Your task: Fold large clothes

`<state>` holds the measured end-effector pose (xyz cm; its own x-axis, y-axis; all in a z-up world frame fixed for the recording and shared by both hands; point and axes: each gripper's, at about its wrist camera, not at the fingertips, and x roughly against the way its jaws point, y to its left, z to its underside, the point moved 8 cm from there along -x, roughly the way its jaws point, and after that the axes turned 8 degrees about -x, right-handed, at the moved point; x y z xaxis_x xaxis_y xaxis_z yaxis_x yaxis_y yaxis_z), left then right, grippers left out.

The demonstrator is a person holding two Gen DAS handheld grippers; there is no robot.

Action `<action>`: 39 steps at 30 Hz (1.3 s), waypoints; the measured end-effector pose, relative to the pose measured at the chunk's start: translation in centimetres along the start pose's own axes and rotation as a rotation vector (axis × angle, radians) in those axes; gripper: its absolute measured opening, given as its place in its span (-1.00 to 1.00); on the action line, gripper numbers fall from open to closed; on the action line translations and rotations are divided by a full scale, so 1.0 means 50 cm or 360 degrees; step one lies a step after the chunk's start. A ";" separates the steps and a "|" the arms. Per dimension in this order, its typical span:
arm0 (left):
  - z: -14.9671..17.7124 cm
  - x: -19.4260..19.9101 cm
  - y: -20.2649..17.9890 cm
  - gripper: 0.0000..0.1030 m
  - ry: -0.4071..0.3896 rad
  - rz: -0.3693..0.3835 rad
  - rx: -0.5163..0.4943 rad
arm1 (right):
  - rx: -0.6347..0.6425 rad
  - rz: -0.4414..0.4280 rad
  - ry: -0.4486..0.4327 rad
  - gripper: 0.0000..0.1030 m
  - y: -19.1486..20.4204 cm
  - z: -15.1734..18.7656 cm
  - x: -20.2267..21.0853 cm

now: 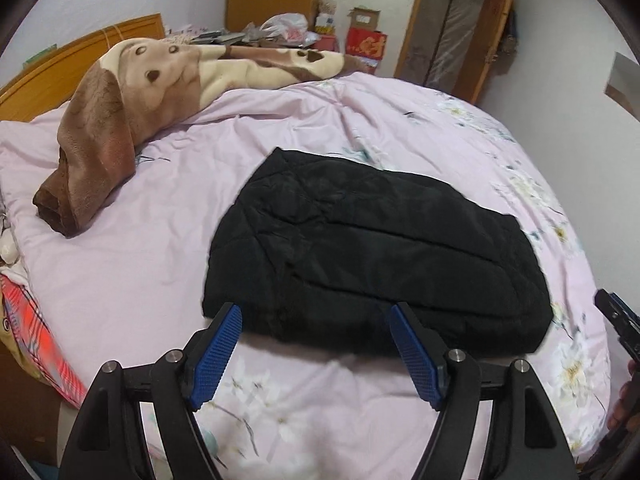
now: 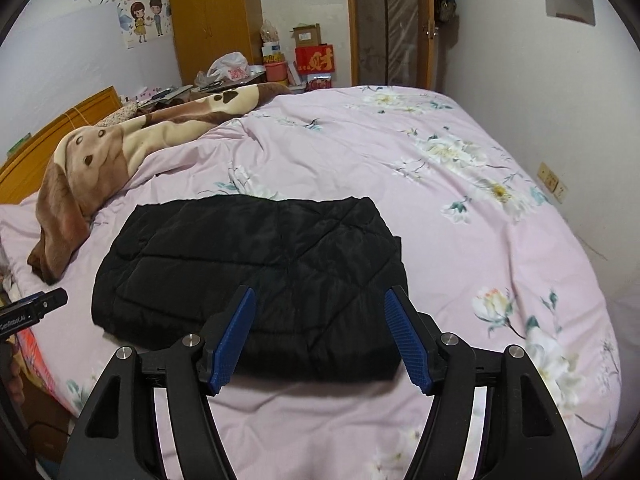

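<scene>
The black quilted padded jacket (image 1: pixel 372 252) lay folded into a compact, roughly rectangular bundle on the pale pink floral bed cover (image 1: pixel 280 128), flat and squared, no sleeve trailing out. By the look of it the folding was done or close to done, which would explain why nothing gripped it.

The left gripper (image 1: pixel 316 310) sat with its jaws spread wide, blue ribbed pads (image 1: pixel 218 354) angled outward, empty. The jacket's near hem lay just beyond the tips, between the two jaws and a little above them, so the tool seemed backed off rather than reaching in.

Same story on the right gripper (image 2: pixel 318 294): jaws wide, holding nothing, blue pads (image 2: pixel 236 338) framing the near right part of the jacket (image 2: pixel 248 276), its near edge showing between them. Whether the tips brushed the cloth could not be told.

Each gripper peeked into the other's view at the frame edge, so the two flanked the bundle, well placed for a last tuck or press.

Beyond the jaws and off to the left, a brown and cream plush blanket with a dog face (image 1: pixel 132 92) lay heaped near the orange wooden headboard (image 1: pixel 44 76), well apart from the jacket, leaving open cover around it.
</scene>
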<state>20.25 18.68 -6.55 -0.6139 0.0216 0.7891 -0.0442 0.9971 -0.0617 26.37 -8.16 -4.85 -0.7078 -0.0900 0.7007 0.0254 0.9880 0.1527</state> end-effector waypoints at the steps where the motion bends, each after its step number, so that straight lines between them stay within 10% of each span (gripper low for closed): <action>1: 0.008 0.008 -0.007 0.48 -0.0001 0.0011 0.0000 | 0.0018 0.0011 -0.0025 0.31 0.004 0.006 0.015; 39: 0.186 0.225 -0.170 0.58 -0.0309 -0.0069 -0.0171 | 0.0111 0.0030 -0.0175 0.32 0.062 0.184 0.221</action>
<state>6.41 9.76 -2.82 -0.7540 -0.0254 0.6564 0.0039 0.9991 0.0432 12.14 -4.91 -3.06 -0.7809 -0.0607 0.6217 -0.0068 0.9960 0.0887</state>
